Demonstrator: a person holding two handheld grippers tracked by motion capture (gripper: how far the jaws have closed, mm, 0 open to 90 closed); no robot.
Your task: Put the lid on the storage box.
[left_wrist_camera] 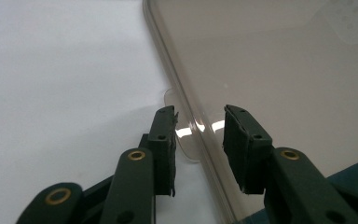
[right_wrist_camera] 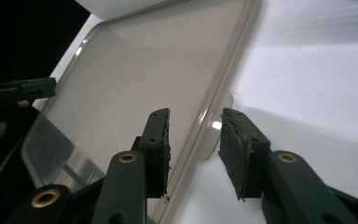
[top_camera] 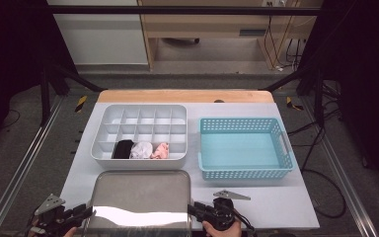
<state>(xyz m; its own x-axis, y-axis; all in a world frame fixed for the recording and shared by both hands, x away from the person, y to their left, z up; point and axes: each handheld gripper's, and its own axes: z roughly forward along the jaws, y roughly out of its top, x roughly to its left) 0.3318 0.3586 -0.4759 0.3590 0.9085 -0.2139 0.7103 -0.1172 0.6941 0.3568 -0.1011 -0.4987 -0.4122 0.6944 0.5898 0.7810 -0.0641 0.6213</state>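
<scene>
- Lid [top_camera: 139, 197], clear plastic and glossy, lies flat on the white table [top_camera: 276, 197] at the near edge, just in front of the white divided box [top_camera: 138, 113].
- Left gripper [top_camera: 81, 213] sits at the lid's left edge; in the left gripper view its jaws stand apart, straddling the rim and the small tab [left_wrist_camera: 186, 140] there, with nothing clamped.
- Right gripper [top_camera: 197, 210] sits at the lid's right edge; in the right gripper view its jaws are likewise parted around the tab [right_wrist_camera: 216, 133] on that side, gripping nothing.
- Judgement: the step in hand is taking hold of the lid by both sides, likely to set it on the divided box.
- Recommended method: seat each tab fully between the pads before closing, close both sides together, and lift level so the thin rim does not twist or slip out.
- Risk: the plastic looks smooth; a shallow bite on the rim could let go.
- Divided box holds three rolled cloth items in its front row: black [top_camera: 123, 149], white [top_camera: 141, 150] and pink [top_camera: 160, 150]; the other cells appear vacant.
- Blue basket [top_camera: 245, 173] stands to the right of the box, apart from it, with nothing in it.
- Surface: white top with a wooden strip [top_camera: 185, 96] along the far edge.
- Room: dark frame rails at the sides, grey floor, cables at right, pale furniture beyond.
</scene>
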